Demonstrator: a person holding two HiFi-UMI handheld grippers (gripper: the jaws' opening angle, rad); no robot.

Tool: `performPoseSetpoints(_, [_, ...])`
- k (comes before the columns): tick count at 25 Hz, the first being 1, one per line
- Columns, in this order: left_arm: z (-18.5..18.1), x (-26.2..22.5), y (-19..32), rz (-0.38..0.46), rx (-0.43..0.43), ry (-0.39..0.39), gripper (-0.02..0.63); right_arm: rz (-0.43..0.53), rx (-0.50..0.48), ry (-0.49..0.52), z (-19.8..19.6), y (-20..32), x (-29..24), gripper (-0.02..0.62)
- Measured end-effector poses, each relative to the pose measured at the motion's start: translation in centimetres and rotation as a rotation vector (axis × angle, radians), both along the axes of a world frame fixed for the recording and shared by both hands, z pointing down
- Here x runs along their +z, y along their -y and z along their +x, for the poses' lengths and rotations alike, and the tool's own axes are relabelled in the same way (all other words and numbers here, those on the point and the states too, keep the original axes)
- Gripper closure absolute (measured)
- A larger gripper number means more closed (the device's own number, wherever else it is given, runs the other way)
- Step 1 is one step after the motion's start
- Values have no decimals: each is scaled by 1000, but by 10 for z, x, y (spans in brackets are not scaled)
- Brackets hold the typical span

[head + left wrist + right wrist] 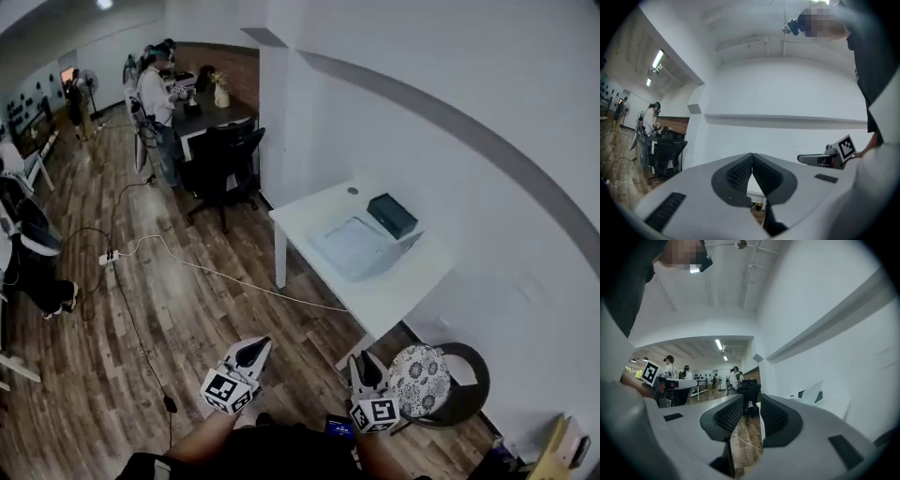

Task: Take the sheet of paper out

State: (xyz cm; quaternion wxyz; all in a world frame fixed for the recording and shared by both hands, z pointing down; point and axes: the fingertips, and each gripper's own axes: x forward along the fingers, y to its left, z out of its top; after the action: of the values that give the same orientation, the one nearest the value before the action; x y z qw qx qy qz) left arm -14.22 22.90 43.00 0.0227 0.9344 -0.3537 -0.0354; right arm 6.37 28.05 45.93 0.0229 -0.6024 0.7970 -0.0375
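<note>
Claws come first. Your left claw [253, 347] sits low in the head view, near 6 o'clock, and points up toward 1 o'clock. In the left gripper view its two jaws are pressed together at the tips [752, 155], and nothing is held between them. Your right claw [367, 361] is just beside it, at its 3 o'clock. In the right gripper view its jaws stand wide apart [751, 411]. Only the wood floor [141, 356] shows in the gap, so that claw holds nothing too.

Both claws are well apart from the white table [394, 295], which stands by the wall at about 1 o'clock from them. A flat, pale folder [359, 247] lies on the table with one edge lifted up. The sheet is too small to tell from the folder here. A dark box [392, 215] rests just beside the folder, at its 1 o'clock.

A stool [420, 380] with a dotted seat stands at 3 o'clock from your right claw. A white cable [234, 278] runs over the floor toward the table. Far off, at 11 o'clock, a person [155, 98] stands by a black chair [225, 159].
</note>
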Motion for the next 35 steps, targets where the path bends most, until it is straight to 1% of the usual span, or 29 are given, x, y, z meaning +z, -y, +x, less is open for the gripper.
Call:
performPoseSetpoints(7, [10,9,7,-30,-19,-13,603,10,-11,15,16,8,2,509])
performPoseSetpoints(11, [23,10,11,-29,-22,-16,603,12,-37,15,28,9,6,507])
performPoseSetpoints(14, [26,9,12,-32,-26,-15,603,16,-54,15,29,8,7,497])
performPoseSetpoints(23, [36,23,22,-53,-10,-4,603,0,-50,37,36,24,18,499])
performPoseSetpoints(26, [36,28,42,-54,-10,-16,603,-6,-51,35,36,40,22,499])
performPoseSetpoints(31, [35,33,94,-67,-6,-28,603,-36,-34,31,38,83,27,500])
performPoseSetpoints(35, [37,34,148,-59,3,-36,603,-27,-39,5,36,133,26,503])
